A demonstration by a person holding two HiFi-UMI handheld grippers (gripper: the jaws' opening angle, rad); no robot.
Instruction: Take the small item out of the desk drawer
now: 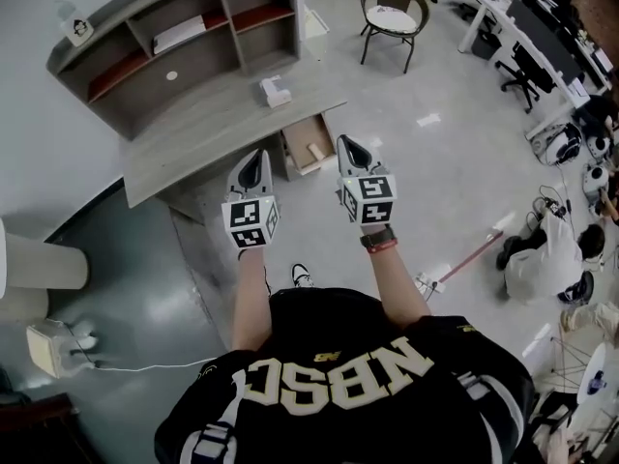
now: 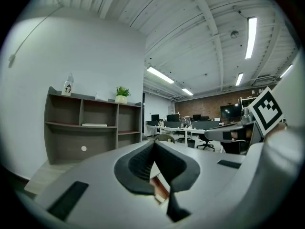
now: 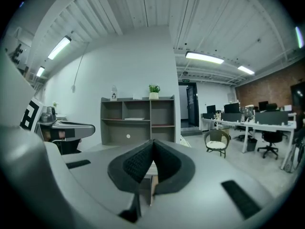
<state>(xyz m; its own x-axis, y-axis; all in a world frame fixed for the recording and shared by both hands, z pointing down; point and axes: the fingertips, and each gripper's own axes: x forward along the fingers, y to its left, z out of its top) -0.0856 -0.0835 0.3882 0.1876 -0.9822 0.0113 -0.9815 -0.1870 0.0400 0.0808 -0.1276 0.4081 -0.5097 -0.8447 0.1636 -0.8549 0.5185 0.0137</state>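
Note:
In the head view the wooden desk drawer (image 1: 308,143) stands pulled open under the right end of the grey desk (image 1: 208,129). A small pale item (image 1: 318,150) lies inside it. My left gripper (image 1: 256,157) hovers just left of the drawer, and my right gripper (image 1: 349,144) hovers just right of it, both above floor level. In the left gripper view the left gripper (image 2: 153,143) has its jaws pressed together with nothing between them. The right gripper (image 3: 152,141) likewise shows its jaws touching and empty. A strip of the drawer (image 2: 160,186) shows below the left jaws.
A white box (image 1: 275,90) sits on the desk in front of the grey shelf unit (image 1: 184,32). A round chair (image 1: 394,15) stands behind. A person (image 1: 542,254) sits on the floor at right, near a red-handled stick (image 1: 469,259). Office desks (image 1: 542,27) line the far right.

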